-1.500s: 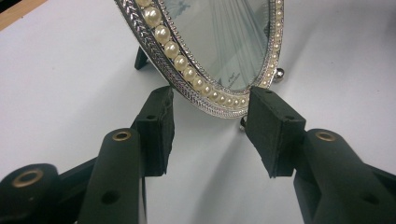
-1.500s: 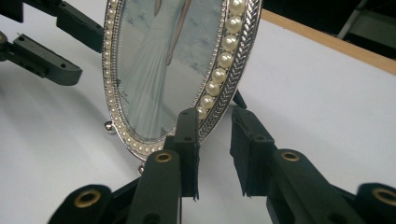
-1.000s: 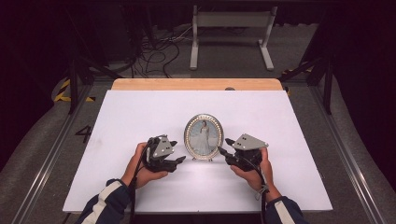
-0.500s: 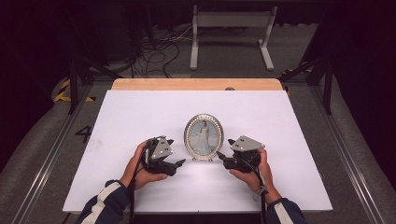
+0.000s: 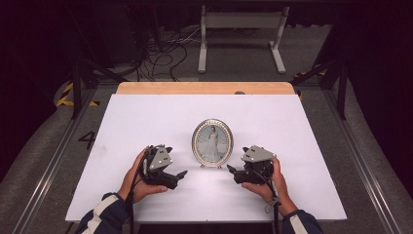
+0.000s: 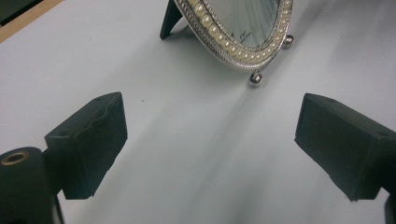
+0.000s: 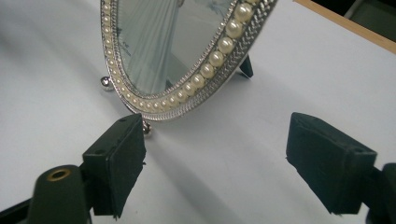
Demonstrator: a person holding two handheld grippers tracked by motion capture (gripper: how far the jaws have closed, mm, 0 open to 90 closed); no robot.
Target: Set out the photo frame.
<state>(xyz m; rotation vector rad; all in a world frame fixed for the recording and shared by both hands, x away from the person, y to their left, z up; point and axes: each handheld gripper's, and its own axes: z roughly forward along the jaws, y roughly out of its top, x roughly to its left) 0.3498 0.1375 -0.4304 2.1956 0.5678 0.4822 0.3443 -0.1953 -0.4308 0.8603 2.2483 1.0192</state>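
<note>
The oval picture frame [image 5: 212, 143] stands upright on its little ball feet near the middle of the white tabletop [image 5: 292, 126], propped from behind by its dark easel leg [image 6: 169, 19]. My left gripper [image 5: 179, 174] sits just to its left and my right gripper [image 5: 230, 170] just to its right, both low over the tabletop and clear of the frame. Both sets of jaws have just been opening and now stand spread wide, with nothing between them.

As I judge it, the step in hand is letting go and backing off. To do it well, I draw each gripper straight outward, away from the pearl-beaded rim [image 7: 219, 56]. In the right gripper view that rim hangs close above one jaw, so I slide that gripper back level rather than lifting it. A knock to the rim or a ball foot [image 6: 255, 78] could tip the frame backward.
</note>
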